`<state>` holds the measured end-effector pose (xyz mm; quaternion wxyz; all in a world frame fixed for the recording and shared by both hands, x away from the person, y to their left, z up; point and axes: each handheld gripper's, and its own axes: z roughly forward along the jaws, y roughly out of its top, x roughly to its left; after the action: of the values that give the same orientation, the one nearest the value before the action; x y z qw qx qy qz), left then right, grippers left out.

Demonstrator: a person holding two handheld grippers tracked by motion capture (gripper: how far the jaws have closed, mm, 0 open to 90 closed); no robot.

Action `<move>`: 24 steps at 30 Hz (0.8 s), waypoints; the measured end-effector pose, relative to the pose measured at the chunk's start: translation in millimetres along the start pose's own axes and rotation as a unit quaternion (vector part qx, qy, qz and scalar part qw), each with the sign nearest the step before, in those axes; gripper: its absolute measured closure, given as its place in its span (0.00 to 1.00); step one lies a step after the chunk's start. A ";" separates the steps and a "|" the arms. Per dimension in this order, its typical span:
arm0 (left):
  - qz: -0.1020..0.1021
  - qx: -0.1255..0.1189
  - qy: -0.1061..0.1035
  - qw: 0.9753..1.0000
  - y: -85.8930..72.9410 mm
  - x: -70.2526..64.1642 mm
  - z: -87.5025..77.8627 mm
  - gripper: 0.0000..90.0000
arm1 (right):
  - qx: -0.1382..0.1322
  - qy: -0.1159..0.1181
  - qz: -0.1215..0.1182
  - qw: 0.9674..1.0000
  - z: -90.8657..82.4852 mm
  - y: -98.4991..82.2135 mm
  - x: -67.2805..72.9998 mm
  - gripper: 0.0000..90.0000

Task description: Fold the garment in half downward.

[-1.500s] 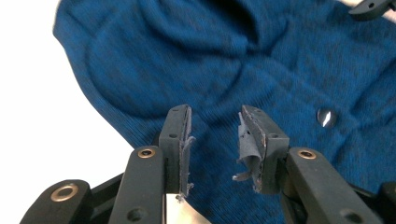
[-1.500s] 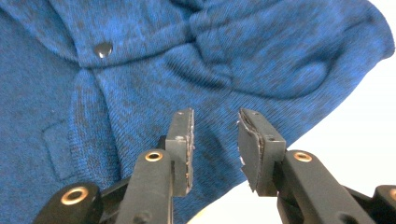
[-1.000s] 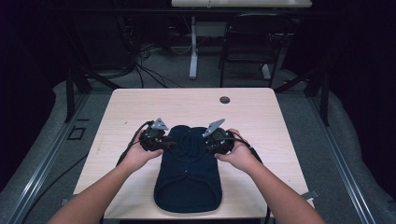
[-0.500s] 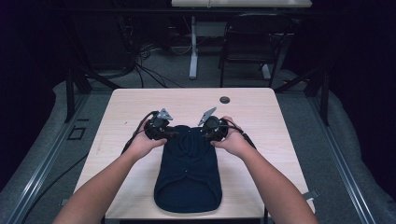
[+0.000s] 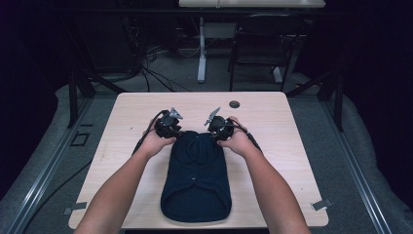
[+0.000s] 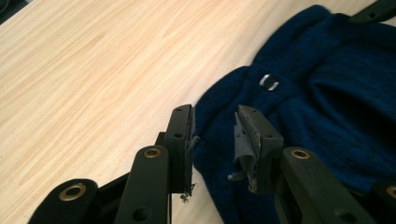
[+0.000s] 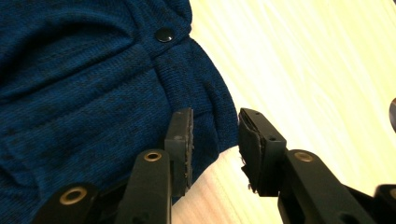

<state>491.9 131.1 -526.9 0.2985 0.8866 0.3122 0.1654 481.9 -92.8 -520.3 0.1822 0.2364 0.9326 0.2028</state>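
Lying flat on the desk [image 5: 122, 146], a knit [image 5: 196, 180] was flanked at its far corners by both tongs, left [image 6: 215, 135] and right [image 7: 215, 140], each released astride an edge. Only one layer might be pinched, so folding could be skewed.

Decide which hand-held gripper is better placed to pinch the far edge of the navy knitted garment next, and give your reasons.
Probably the left hand-held gripper: its open jaws already straddle the edge of the navy knitted garment. The right hand-held gripper is open too, but one jaw sits over cloth and the other over bare table. The difference is slight.
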 end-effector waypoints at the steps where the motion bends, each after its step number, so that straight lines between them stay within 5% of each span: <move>1: -0.003 0.002 0.001 1.000 -0.6 0.9 2.1 0.74 | 0.002 0.000 0.003 1.000 1.7 -0.3 -0.7 0.71; 24: -0.012 0.024 0.007 1.000 -13.9 2.0 27.3 0.68 | 0.035 0.003 0.030 0.999 30.0 -7.3 -4.5 0.63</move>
<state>500.2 129.5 -556.4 0.2774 0.8885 0.3285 0.1603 496.0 -92.2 -548.2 0.1650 0.2703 0.9321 0.1757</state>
